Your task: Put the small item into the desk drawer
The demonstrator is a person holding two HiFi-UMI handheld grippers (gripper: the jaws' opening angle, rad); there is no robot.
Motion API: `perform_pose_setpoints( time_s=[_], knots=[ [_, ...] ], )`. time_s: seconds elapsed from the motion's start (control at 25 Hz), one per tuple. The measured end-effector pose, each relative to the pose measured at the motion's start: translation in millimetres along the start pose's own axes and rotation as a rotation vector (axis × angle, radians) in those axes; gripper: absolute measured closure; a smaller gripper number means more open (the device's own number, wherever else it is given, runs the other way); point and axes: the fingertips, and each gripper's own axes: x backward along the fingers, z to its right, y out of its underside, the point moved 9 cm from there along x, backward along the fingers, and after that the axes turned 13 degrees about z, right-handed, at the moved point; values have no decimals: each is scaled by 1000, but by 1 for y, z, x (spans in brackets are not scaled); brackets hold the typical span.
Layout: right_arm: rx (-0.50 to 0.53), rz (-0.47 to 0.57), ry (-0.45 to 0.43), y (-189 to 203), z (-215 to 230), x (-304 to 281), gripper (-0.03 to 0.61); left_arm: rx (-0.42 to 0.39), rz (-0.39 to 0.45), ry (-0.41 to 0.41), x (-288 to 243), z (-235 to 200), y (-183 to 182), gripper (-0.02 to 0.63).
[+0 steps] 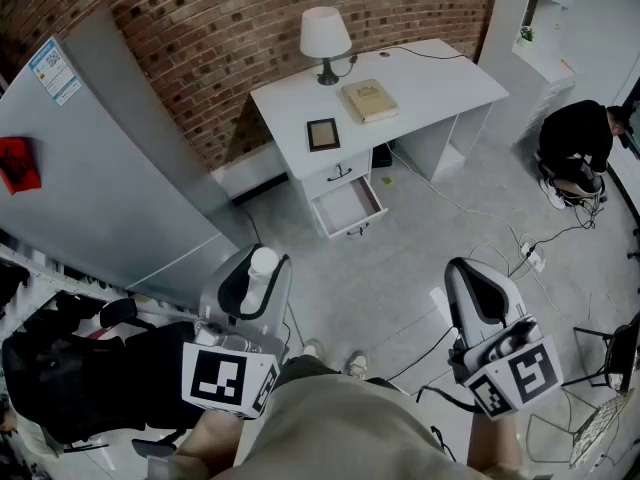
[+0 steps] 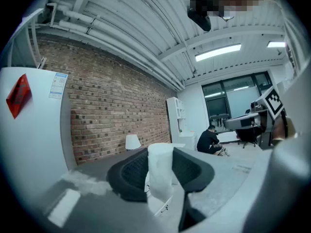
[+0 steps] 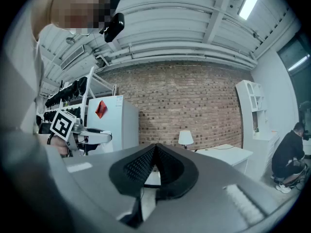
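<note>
My left gripper (image 1: 258, 280) is shut on a small white cylinder (image 1: 261, 266), which stands upright between the black pads; the same white cylinder (image 2: 160, 171) fills the gap in the left gripper view. My right gripper (image 1: 487, 290) is shut with nothing in it, its pads touching (image 3: 154, 166). The white desk (image 1: 440, 88) stands ahead against the brick wall, well away from both grippers. Its lower drawer (image 1: 348, 206) is pulled open and looks empty. The drawer above it (image 1: 340, 174) is closed.
On the desk stand a white lamp (image 1: 325, 40), a book (image 1: 370, 100) and a dark picture frame (image 1: 323, 134). A grey fridge (image 1: 90, 178) is at the left. A person in black (image 1: 578, 143) crouches at the right. Cables and a power strip (image 1: 531, 258) lie on the floor.
</note>
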Motion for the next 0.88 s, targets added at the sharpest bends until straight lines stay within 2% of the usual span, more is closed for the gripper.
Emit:
perform_pose_setpoints(
  time_s=[0.88],
  knots=[
    [-36,-53,22,23,20,5,575,-10,-20,26,-14,14,3,468]
  ],
)
